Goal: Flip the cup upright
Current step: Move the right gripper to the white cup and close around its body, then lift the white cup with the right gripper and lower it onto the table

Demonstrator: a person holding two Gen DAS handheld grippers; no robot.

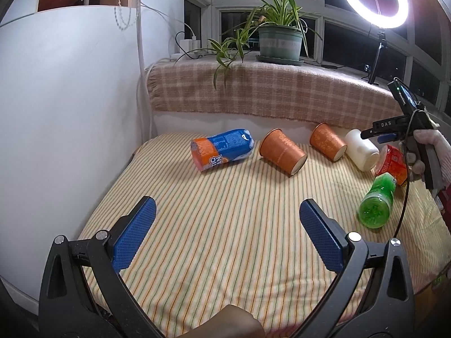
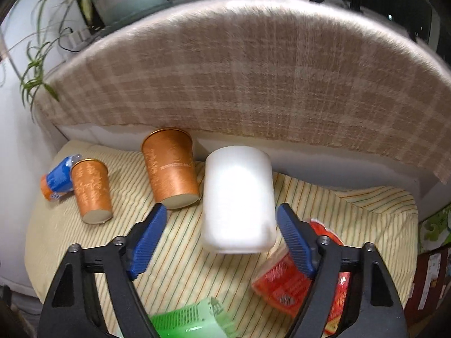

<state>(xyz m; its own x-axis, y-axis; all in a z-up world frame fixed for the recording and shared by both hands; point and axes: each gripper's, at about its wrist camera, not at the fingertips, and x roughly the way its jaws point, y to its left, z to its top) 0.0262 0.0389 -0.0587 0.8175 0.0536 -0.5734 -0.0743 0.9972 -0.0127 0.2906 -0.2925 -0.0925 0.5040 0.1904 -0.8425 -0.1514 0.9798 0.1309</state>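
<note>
While wide apart — right gripper (image 2: 221, 222) astride white cup (image 2: 238, 200)

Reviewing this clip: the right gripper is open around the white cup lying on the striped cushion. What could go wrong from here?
1. The right gripper is open around the white cup, and its right finger sits over the red packet, so closing may pinch the packet too.
2. The neighbouring orange cup lies close and may get knocked.
3. The striped cushion looks soft, so an uprighted cup might topple.
</note>
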